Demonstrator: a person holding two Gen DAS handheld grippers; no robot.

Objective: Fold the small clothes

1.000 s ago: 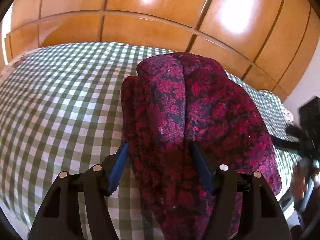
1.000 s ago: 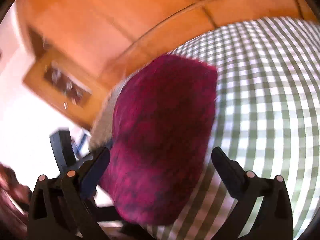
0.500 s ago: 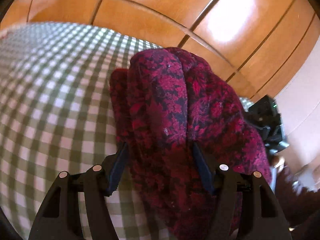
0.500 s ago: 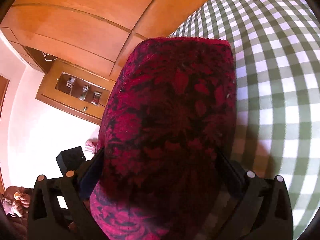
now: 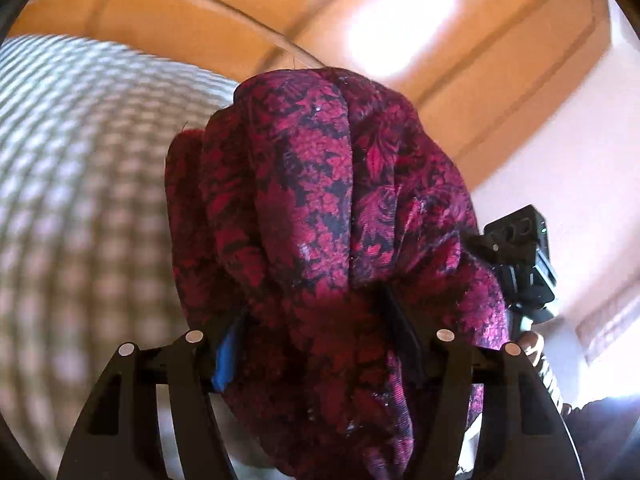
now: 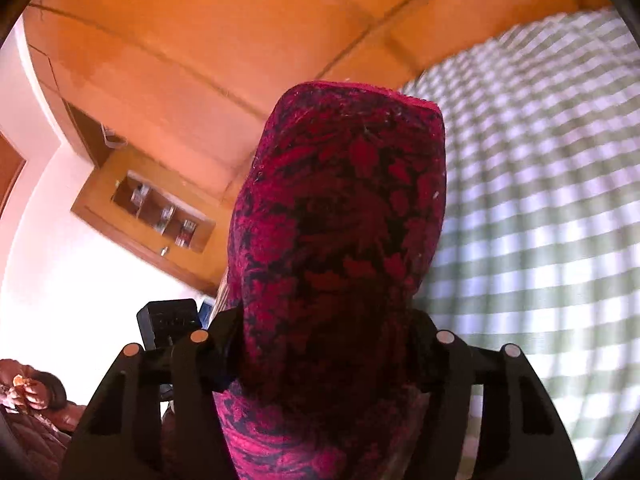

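A dark red flowered garment [image 5: 320, 220] fills the middle of the left wrist view, bunched in folds. My left gripper [image 5: 316, 340] is shut on it, and the cloth hangs over and hides most of both fingers. In the right wrist view the same garment [image 6: 340, 220] stands up between the fingers. My right gripper [image 6: 324, 352] is shut on it, with its fingertips hidden by the cloth. The garment is lifted off the green and white checked bed cover [image 5: 80, 200], which also shows in the right wrist view [image 6: 540, 220].
A glossy wooden headboard [image 5: 280, 8] rises behind the bed. The other gripper's camera block [image 5: 520, 256] shows at the right of the left wrist view. A wooden wall shelf [image 6: 160, 212] hangs on the pale wall at the left of the right wrist view.
My right gripper has closed onto the garment's end. Both grippers have lifted and tilted up, so the bed cover has dropped away and blurred.
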